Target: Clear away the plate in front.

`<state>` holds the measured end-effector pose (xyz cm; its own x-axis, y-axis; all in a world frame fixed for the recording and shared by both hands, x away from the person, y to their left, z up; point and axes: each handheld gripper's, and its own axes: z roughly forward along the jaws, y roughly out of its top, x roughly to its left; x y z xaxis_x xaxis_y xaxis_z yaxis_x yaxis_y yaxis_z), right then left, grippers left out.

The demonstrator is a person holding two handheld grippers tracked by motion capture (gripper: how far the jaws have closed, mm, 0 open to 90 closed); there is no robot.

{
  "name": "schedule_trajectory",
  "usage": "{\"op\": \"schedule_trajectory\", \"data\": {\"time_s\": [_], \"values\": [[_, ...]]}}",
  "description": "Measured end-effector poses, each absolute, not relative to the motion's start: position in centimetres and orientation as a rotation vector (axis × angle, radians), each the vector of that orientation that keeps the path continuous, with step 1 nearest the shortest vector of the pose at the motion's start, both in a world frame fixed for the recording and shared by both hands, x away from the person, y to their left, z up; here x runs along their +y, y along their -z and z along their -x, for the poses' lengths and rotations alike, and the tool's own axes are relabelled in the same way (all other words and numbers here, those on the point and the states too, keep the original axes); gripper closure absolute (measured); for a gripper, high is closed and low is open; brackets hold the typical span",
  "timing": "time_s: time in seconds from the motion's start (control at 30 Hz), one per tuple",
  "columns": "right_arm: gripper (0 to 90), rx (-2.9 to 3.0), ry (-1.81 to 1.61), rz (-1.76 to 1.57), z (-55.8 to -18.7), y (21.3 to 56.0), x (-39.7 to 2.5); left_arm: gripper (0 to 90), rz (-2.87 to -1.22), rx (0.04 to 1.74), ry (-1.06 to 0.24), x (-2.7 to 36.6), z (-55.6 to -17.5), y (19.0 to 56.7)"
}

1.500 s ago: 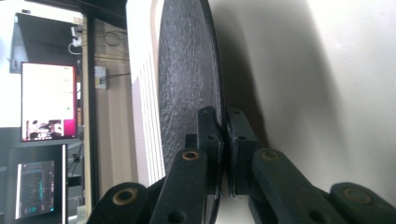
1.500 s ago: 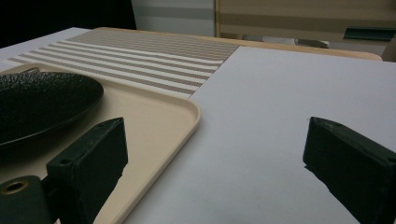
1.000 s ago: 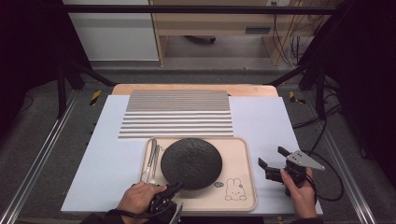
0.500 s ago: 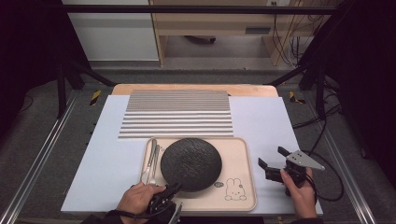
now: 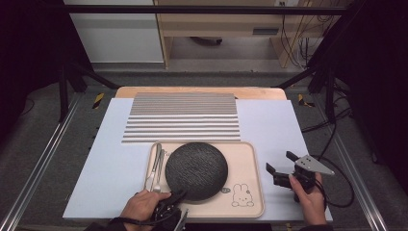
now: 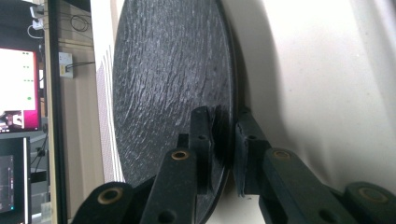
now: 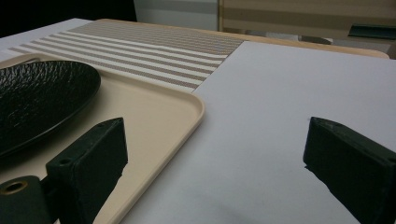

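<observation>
A round black textured plate [image 5: 196,169] lies on a beige tray [image 5: 242,161] near the table's front edge. My left gripper [image 5: 178,197] comes in at the plate's near rim. In the left gripper view, my left gripper [image 6: 224,149] is shut on the plate [image 6: 173,79] at its rim, one jaw over the top face and one under it, against the tray [image 6: 327,84]. My right gripper [image 5: 280,162] stands open over the white mat, right of the tray. In the right gripper view, my right gripper [image 7: 219,158] has nothing between its wide-apart jaws, and the plate [image 7: 37,98] lies at the left.
Metal cutlery [image 5: 155,167] lies along the tray's left side, and a rabbit drawing [image 5: 242,196] marks its front right corner. A striped placemat [image 5: 183,117] lies behind the tray on the white mat [image 5: 269,125]. The tray's corner [image 7: 189,109] curves close to my right gripper's left jaw.
</observation>
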<state>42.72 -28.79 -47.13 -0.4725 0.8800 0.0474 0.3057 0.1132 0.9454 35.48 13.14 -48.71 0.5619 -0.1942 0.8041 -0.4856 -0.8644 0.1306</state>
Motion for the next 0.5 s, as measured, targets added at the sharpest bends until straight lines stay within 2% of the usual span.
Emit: {"op": "schedule_trajectory", "data": {"time_s": [0.07,0.17,0.5], "values": [[6.6,1.851,-1.363,-1.150,-42.7,47.1,-28.8,78.5,-2.457,-0.543,-1.200,13.2,-35.5,48.7],[6.5,1.851,-1.364,-1.149,-42.7,47.1,-28.8,70.0,-2.437,-0.519,-1.216,13.2,-35.4,48.5],[6.5,1.848,-1.365,-1.149,-42.7,47.1,-28.8,49.3,-2.334,-0.373,-1.109,13.6,-34.2,46.8]]}}
